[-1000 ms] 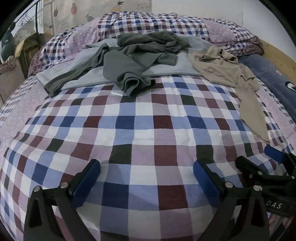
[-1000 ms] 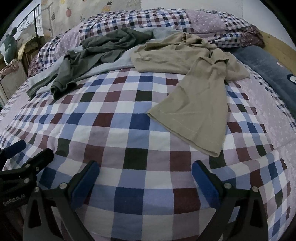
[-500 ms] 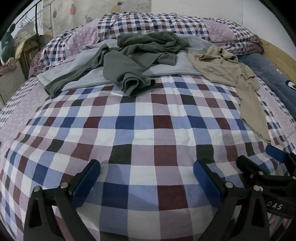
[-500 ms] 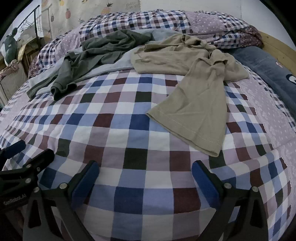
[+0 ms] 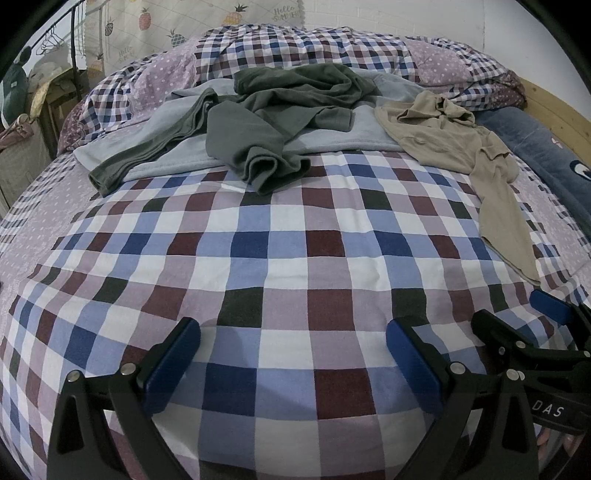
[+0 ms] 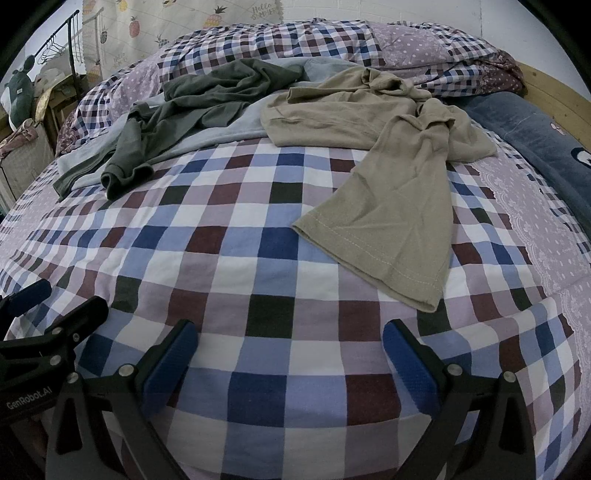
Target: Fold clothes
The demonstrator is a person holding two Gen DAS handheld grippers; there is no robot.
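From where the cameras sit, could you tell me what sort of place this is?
Most likely a home bedroom: a bed under a blue, maroon and white checked cover, loose clothes such as a crumpled beige top on it, and a pineapple-print wall hanging behind.

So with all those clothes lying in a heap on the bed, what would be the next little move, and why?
Probably move the right hand-held gripper forward to the hem of the beige shirt. Both hand-held grippers, the left too, are open and empty over the checked bedsheet, and that hem is the nearest cloth, lying clear of the dark green garment.
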